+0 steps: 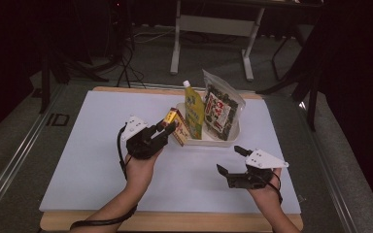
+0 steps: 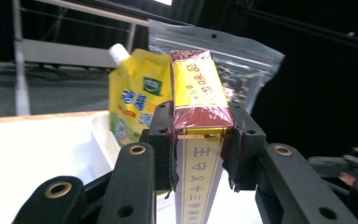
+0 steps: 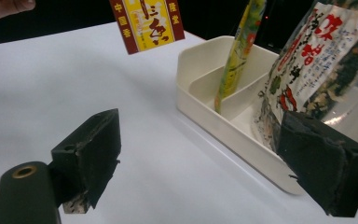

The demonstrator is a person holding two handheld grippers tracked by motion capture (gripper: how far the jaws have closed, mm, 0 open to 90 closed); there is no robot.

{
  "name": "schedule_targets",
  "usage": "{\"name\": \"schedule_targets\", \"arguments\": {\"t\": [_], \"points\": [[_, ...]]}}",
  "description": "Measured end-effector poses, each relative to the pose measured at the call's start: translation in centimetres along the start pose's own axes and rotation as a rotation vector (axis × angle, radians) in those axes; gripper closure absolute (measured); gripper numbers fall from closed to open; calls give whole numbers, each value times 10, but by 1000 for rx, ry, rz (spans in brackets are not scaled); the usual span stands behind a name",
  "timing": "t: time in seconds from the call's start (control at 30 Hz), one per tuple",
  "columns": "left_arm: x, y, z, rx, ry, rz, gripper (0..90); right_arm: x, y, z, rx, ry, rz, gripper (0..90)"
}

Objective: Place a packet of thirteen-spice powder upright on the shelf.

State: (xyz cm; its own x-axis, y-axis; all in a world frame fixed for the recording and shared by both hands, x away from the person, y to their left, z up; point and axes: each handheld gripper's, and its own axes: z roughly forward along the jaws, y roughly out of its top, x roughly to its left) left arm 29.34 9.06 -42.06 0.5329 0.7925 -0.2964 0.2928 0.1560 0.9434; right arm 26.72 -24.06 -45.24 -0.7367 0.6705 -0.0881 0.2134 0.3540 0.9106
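Observation:
My left gripper (image 1: 164, 131) is shut on a red and yellow box (image 1: 177, 126), which it holds above the table by the left end of the white tray (image 1: 209, 141). In the left gripper view both pads pinch the box (image 2: 199, 91) from its sides. A yellow spouted pouch (image 1: 193, 109) and a clear bag of dark snacks (image 1: 221, 109) stand upright in the tray. My right gripper (image 1: 229, 159) stands open in front of the tray with nothing between its fingers. In the right gripper view the box (image 3: 147, 22) hangs at the top, left of the divided tray (image 3: 200, 70).
The white board (image 1: 97, 145) covers a wooden table, with bare room left of and in front of the tray. A desk frame (image 1: 213, 29) stands on the floor beyond the far edge. Both forearms come in from the near edge.

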Motion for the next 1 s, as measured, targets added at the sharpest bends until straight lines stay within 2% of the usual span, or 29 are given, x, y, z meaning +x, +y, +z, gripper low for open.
{"name": "schedule_targets", "arguments": {"t": [0.1, 0.23, 0.33, 0.47, 0.57, 0.73, 0.8, 0.87, 1.0], "points": [[4, -2, 5, -8, 23, -2, 678, 0, -2, -1, 8, -14, -14, 133], [3, -3, 15, -11, 60, 30, 677, 2, -1, -2, 8, -28, -28, 125], [3, -3, 23, -5, 66, 22, 678, 3, -2, -1, 10, -25, -34, 128], [3, -6, 33, -1, 107, 57, 677, 4, -3, 0, 10, -41, -46, 128], [5, -9, 39, -1, 129, 52, 677, 5, -4, -1, 10, -58, -62, 125], [6, -14, 53, -5, 185, 89, 677, 6, -3, -3, -2, -87, -72, 123], [7, -16, 59, -1, 195, 84, 677, 6, -3, -3, -1, -88, -73, 124], [6, -19, 63, -3, 215, 95, 677, 6, -4, -3, 1, -89, -78, 123], [5, -23, 69, -8, 235, 82, 677, 6, -5, -2, 12, -83, -85, 124]]}}
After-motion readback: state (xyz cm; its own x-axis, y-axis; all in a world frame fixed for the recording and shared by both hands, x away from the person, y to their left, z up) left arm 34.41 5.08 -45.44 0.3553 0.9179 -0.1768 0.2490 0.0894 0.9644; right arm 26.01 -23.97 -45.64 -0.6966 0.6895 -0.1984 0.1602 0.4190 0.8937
